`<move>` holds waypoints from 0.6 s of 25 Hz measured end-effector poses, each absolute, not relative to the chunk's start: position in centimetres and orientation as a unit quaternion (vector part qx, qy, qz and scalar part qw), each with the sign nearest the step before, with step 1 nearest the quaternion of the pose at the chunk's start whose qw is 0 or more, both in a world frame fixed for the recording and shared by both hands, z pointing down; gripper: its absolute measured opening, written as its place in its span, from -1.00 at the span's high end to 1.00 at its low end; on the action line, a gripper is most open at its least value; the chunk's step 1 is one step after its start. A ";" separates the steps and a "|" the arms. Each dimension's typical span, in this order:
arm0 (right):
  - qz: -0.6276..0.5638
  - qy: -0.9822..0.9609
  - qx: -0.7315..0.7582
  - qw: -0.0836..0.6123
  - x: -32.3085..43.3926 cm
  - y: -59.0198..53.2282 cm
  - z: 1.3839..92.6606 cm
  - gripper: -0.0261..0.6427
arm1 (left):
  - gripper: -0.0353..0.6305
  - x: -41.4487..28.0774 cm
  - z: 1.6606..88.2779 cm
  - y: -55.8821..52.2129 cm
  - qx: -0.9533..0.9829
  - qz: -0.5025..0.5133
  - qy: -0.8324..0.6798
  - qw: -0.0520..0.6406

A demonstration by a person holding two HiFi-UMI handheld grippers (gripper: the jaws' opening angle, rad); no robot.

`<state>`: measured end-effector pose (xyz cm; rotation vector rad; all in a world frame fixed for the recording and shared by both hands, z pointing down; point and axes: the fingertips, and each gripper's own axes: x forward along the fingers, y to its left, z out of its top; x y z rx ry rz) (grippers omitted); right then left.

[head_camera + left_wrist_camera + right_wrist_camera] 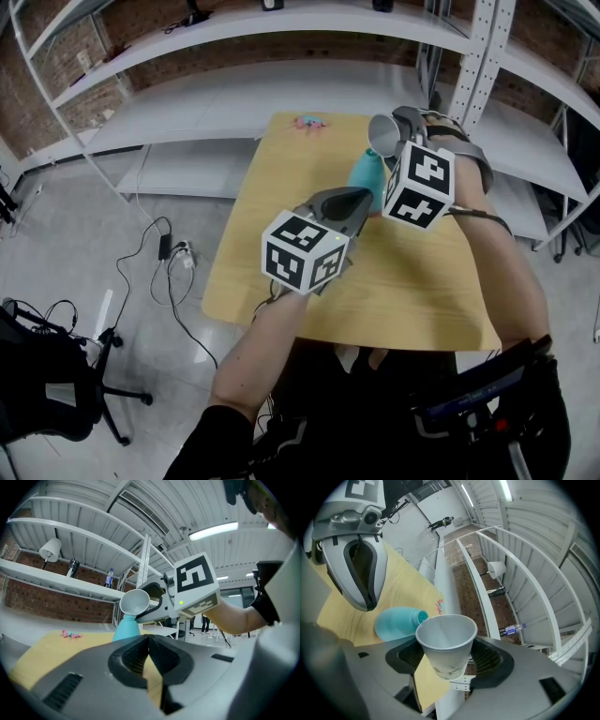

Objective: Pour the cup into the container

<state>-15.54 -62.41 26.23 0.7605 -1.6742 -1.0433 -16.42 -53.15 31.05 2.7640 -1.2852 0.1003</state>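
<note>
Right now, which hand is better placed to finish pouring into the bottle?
Right. The right gripper has its jaws on the cup, tipped at the mouth of the bottle. The left gripper is shut on nothing, short of the bottle.

Far wall: red-brown brick wall [281, 44].
Shelving: white metal racks [234, 94], far and right.
Floor: glossy grey floor [84, 234]; cables [159, 272] at left.
Table: light wood table [375, 300], centre.
Chair: black chair [47, 394], near left.
Light: ceiling tube [213, 530], lit.

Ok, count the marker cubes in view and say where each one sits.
2. One marker cube rides on the left gripper, over the wooden table; the other rides on the right gripper, which holds the cup. None seems hidden.
</note>
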 end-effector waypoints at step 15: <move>-0.363 -0.744 0.314 0.465 -15.2 -62.8 26.8 -0.02 | 0.90 -16.5 31.1 -53.2 0.906 0.033 -0.419 0.047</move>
